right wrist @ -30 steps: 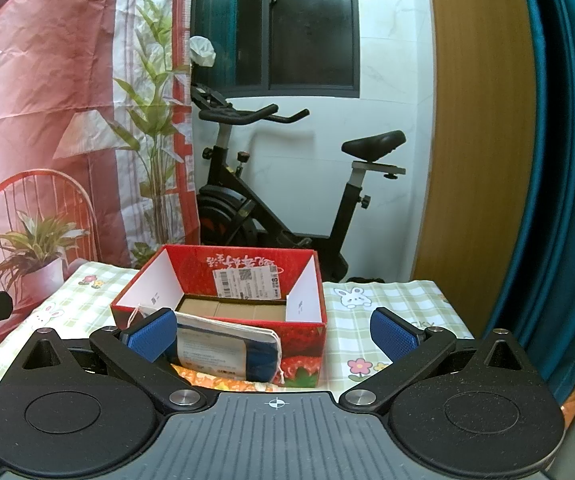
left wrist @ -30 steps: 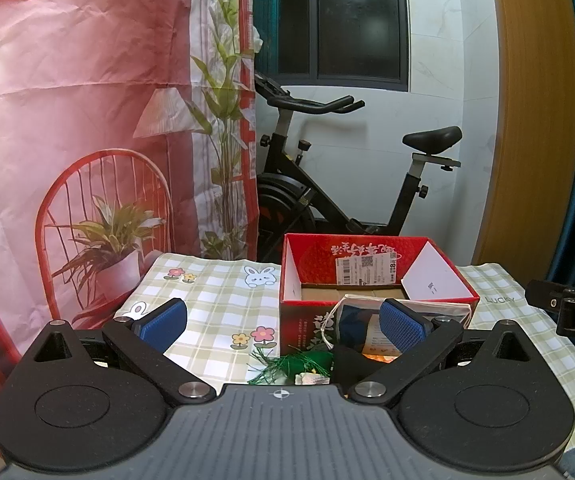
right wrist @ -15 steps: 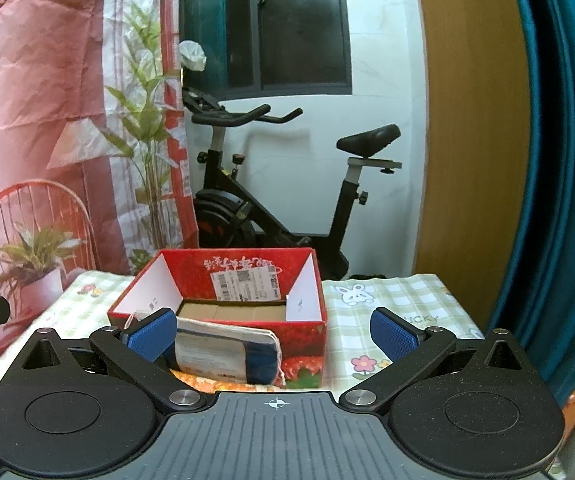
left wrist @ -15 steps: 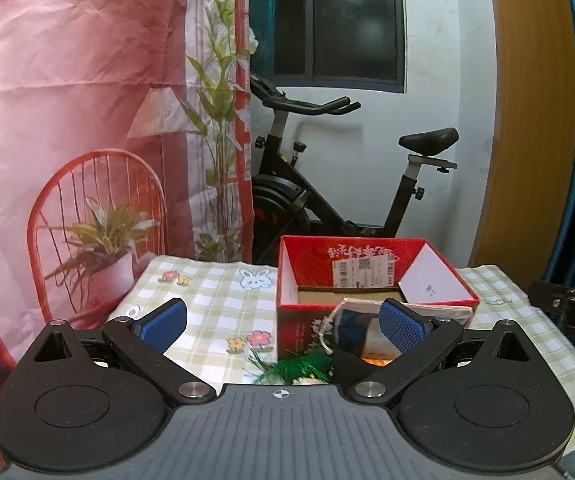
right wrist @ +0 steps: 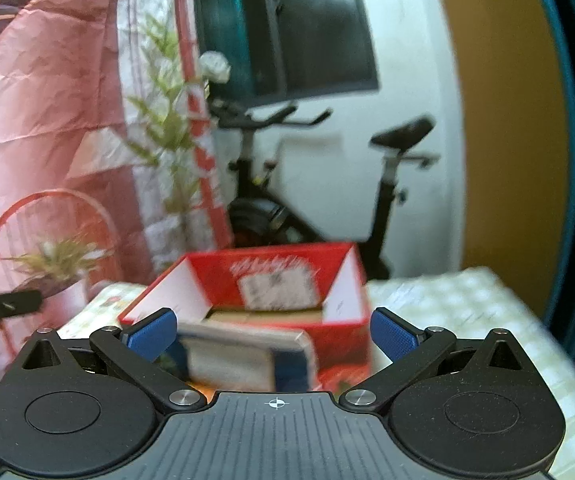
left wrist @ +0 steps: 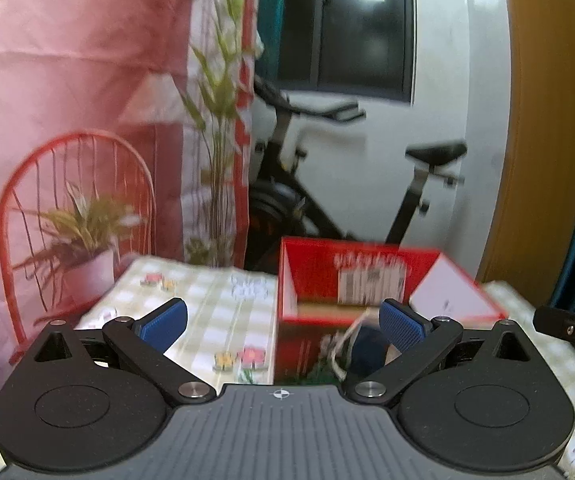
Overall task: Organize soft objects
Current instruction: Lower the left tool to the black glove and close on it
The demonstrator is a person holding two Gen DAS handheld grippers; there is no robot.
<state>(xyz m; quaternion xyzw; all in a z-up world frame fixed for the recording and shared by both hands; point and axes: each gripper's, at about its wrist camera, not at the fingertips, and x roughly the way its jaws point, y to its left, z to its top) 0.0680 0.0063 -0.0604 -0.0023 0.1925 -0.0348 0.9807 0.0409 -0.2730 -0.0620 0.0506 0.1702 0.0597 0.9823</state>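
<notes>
A: Soft pouch (right wrist: pixel 243 360), blue and white, is seen leaned against the red box (right wrist: pixel 271 280) on the checked counter (left wrist: pixel 223 304).

B: Both the left gripper (left wrist: pixel 283 320) and right gripper (right wrist: pixel 273 332) are held wide apart, nothing clamped. With 2 blurred views, a misjudged grasp is risked.

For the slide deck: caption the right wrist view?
Open right tongs face a blue-white packet before the red box.
</notes>
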